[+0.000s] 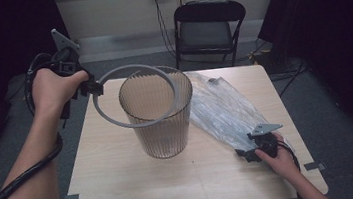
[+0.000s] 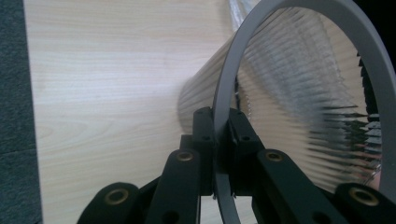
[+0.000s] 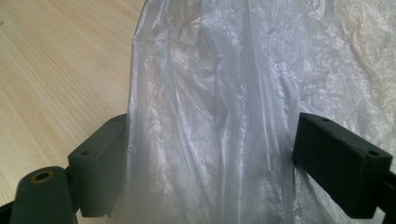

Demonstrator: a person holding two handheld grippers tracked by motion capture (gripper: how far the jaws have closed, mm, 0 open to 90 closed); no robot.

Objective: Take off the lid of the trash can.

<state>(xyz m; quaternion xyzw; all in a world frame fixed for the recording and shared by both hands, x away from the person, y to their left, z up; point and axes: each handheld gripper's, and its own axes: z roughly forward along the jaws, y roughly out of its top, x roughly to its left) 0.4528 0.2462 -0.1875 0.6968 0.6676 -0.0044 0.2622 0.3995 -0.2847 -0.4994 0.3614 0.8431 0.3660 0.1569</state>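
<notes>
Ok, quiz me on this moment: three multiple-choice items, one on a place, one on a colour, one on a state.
1. Where does the clear plastic bag lie?
A. inside the bin
B. on the table right of the bin
C. on the chair

2. What colour is the ring?
A. grey
B. red
C. yellow

3. How is the right gripper?
A. shut on the ring
B. raised over the bin
C. open, jaws either side of the bag

B: it lies flat beside the ribbed bin.
A: grey band clamped by the left gripper.
C: the jaws stand apart around plastic.
</notes>
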